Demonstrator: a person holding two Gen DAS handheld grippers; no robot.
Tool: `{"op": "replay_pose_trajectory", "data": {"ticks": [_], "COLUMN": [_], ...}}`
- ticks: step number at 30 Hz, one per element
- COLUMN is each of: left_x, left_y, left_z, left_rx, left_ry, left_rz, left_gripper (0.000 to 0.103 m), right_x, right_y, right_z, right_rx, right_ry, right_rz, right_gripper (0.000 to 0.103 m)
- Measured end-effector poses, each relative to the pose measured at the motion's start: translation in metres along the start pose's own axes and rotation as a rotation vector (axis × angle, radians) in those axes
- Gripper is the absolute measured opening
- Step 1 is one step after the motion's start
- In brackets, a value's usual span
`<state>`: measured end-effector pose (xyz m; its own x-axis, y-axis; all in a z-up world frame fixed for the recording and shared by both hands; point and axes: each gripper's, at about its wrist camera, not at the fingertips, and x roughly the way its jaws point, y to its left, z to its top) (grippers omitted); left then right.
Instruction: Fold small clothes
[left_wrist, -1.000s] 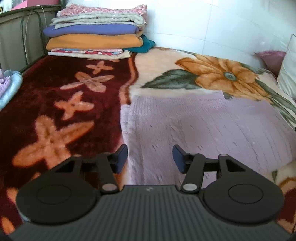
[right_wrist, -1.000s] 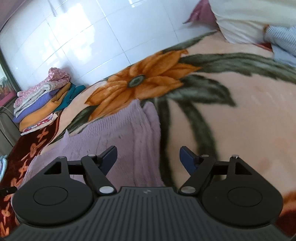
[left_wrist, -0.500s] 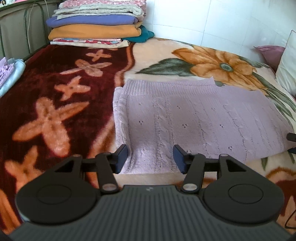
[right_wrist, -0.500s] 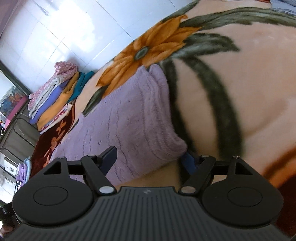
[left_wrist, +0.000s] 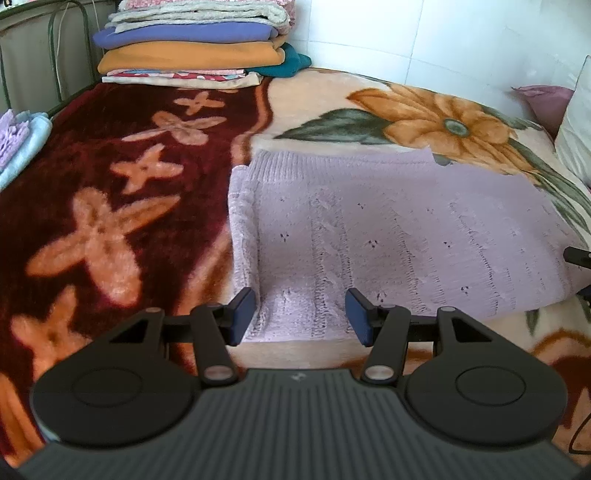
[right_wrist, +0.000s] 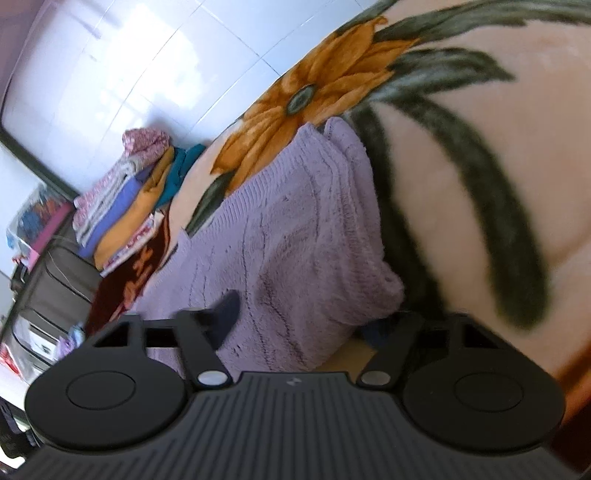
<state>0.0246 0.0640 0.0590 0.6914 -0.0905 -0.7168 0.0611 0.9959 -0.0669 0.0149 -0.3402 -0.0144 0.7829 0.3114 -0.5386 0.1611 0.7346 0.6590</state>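
Observation:
A lilac knitted garment (left_wrist: 399, 236) lies flat and folded on the flowered blanket (left_wrist: 110, 206). My left gripper (left_wrist: 301, 317) is open, just above the garment's near left edge, holding nothing. In the right wrist view the garment (right_wrist: 295, 251) fills the middle. My right gripper (right_wrist: 306, 317) is open and tilted, its jaws straddling the garment's near right corner; the right finger is partly hidden under the cloth. The tip of the right gripper (left_wrist: 578, 254) shows at the right edge of the left wrist view.
A stack of folded clothes (left_wrist: 195, 48) sits at the bed's far left corner by the tiled wall; it also shows in the right wrist view (right_wrist: 129, 206). More folded cloth (left_wrist: 18, 144) lies at the left edge. Pillows (left_wrist: 576, 122) lie at the right.
Both grippers drew back towards the garment's near edge. The right gripper rolled over and slid its jaws around the garment's right corner. Both stayed open.

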Motion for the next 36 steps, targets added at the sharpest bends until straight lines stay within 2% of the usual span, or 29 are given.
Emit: {"op": "replay_pose_trajectory", "data": {"ticks": [1, 5, 14, 17, 25, 27, 28, 31, 36], "left_x": [0.000, 0.002, 0.002, 0.003, 0.004, 0.004, 0.005, 0.007, 0.007], "left_y": [0.000, 0.003, 0.005, 0.005, 0.007, 0.009, 0.011, 0.018, 0.028], "left_z": [0.000, 0.000, 0.000, 0.000, 0.003, 0.005, 0.006, 0.008, 0.014], "left_rx": [0.001, -0.003, -0.008, -0.007, 0.025, 0.027, 0.026, 0.008, -0.005], "left_ry": [0.000, 0.003, 0.004, 0.004, 0.029, 0.036, 0.040, 0.054, 0.069], "left_rz": [0.001, 0.005, 0.004, 0.002, -0.019, -0.017, -0.016, -0.019, -0.036], "left_gripper": [0.057, 0.057, 0.057, 0.057, 0.059, 0.059, 0.059, 0.059, 0.059], "right_x": [0.000, 0.004, 0.016, 0.017, 0.010, 0.009, 0.009, 0.006, 0.000], "right_y": [0.001, -0.001, -0.013, -0.014, -0.020, -0.015, -0.012, -0.005, 0.004], "right_z": [0.000, 0.001, 0.000, 0.002, -0.002, -0.004, -0.004, -0.003, 0.002], "right_rx": [-0.008, 0.008, 0.046, 0.046, 0.188, 0.164, 0.143, 0.109, 0.081], "right_ry": [0.006, 0.012, 0.046, 0.060, -0.019, -0.032, -0.036, -0.042, -0.056], "right_rz": [-0.004, -0.005, 0.036, 0.044, 0.068, 0.044, 0.031, 0.013, 0.006], "right_gripper": [0.044, 0.045, 0.057, 0.058, 0.058, 0.051, 0.041, 0.027, 0.021]}}
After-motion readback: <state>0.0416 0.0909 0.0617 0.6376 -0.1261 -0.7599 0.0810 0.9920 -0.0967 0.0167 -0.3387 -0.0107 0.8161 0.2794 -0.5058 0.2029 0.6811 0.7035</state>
